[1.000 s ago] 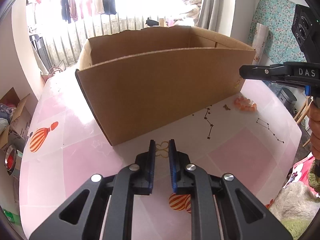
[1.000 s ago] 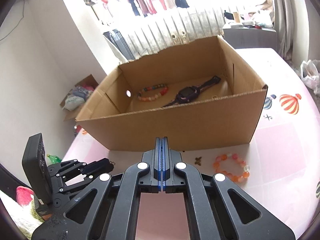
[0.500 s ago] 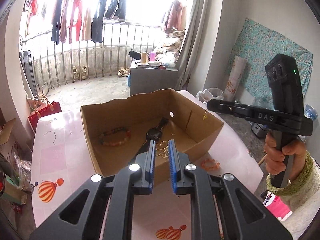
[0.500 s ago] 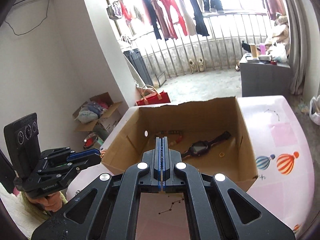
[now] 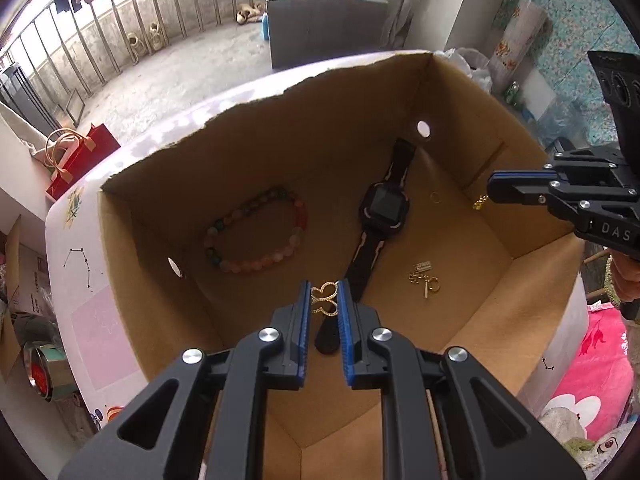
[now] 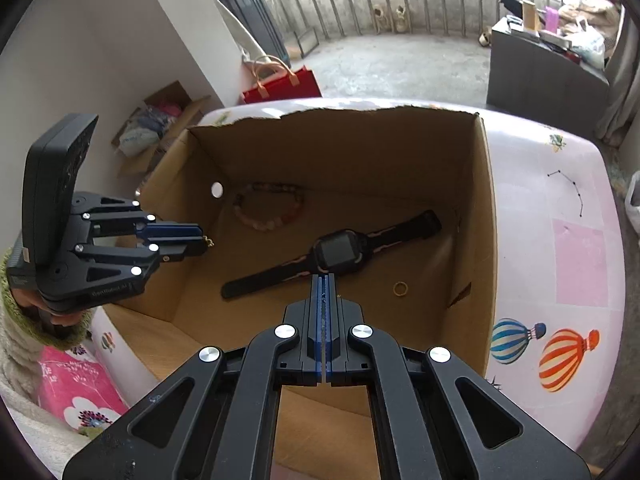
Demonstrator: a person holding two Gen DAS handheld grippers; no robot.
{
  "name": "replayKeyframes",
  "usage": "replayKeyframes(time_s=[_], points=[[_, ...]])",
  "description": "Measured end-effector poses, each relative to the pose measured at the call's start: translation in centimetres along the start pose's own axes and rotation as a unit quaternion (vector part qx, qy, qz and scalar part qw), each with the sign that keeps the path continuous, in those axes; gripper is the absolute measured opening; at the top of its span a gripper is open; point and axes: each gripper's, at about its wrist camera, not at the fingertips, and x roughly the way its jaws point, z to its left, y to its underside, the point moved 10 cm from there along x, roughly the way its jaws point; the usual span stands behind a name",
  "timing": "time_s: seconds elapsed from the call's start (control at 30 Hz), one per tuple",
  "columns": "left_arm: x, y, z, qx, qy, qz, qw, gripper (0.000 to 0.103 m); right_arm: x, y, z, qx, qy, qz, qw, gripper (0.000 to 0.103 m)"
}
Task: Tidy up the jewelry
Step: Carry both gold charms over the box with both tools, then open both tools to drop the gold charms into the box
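My left gripper (image 5: 324,294) hangs over the near part of an open cardboard box (image 5: 320,152), shut on a gold butterfly-shaped piece (image 5: 325,299). At the right, my right gripper (image 5: 491,192) reaches over the box's right wall. It is shut, and a small gold charm (image 5: 479,203) dangles from its tip. On the box floor lie a beaded bracelet (image 5: 256,236), a black watch (image 5: 382,208), a gold ring (image 5: 435,197) and a gold chain clasp (image 5: 426,280). The right wrist view shows the right gripper (image 6: 323,280) above the watch (image 6: 338,254), with the left gripper (image 6: 200,236) at the left.
The box (image 6: 360,152) stands on a table with a pink and white cloth printed with balloons (image 6: 580,240). A red bag (image 6: 280,84) and a grey cabinet (image 6: 540,76) stand on the floor beyond. A person's sleeved hand (image 6: 24,300) holds the left gripper.
Both grippers rose from the table in front of the box, moved over it and tilted down, each still shut. The inside of the box is now seen from above.
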Motion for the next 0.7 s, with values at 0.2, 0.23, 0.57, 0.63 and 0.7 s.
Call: replayKeyframes(time_s=[0.2,0.23,0.57,0.63,0.7], points=[[2.1,-1.1,1.4,0.007,-0.046,0.032,0.9984,0.014,1.3,0.3,-0.9,-0.025,0.026,0.034,0.999,0.000],[2.4,-1.1,1.7,0.002,-0.048,0.036,0.9982,0.015,1.2,0.3,-0.9,-0.028,0.030,0.034,0.999,0.000],[1.5,-1.6,2.8,-0.031,-0.055,0.014,0.9979,0.032,0.3,-0.5,-1.3,-0.032,0.048,0.013,0.998,0.003],[0.8,-1.9,2.9,-0.038,-0.052,-0.004,0.9979,0.032,-0.3,-0.6,-1.3,-0.026,0.047,0.003,0.999,0.004],[-0.4,-2.3,2.8,-0.043,-0.048,-0.029,0.9975,0.032,-1.4,-0.6,-1.4,-0.024,0.039,-0.016,0.999,0.006]])
